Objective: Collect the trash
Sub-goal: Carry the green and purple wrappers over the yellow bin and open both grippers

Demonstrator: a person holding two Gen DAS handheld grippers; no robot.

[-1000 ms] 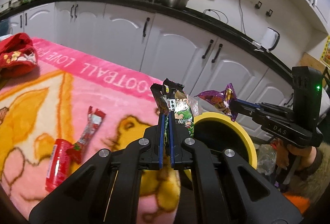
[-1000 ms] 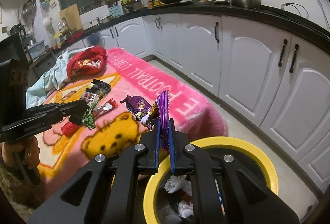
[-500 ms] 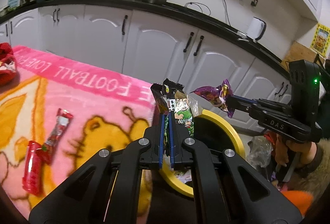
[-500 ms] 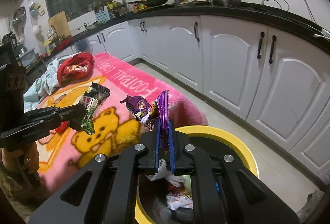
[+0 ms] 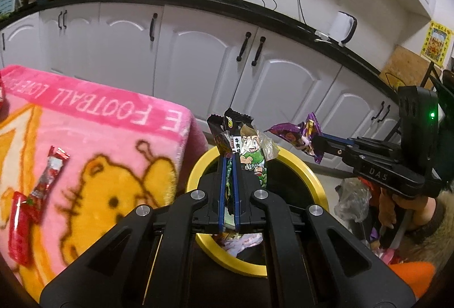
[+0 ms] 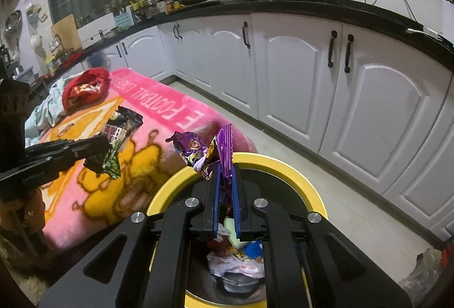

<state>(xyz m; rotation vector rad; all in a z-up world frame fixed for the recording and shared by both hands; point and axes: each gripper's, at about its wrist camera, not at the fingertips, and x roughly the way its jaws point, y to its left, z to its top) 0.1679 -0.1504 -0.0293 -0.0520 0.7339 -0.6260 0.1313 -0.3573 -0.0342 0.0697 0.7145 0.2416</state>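
Pink blanket [image 5: 85,120] (white kitchen cabinets [image 5: 198,64])

Black two-finger grippers [image 5: 229,194] [image 6: 226,200] with blue pads and silver screws are being shown; "DAS" lettering, green light, fur-trimmed brown sleeve [image 5: 425,225].

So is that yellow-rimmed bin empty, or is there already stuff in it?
Not empty. The right wrist view looks down into the bin and shows crumpled wrappers lying at its bottom.
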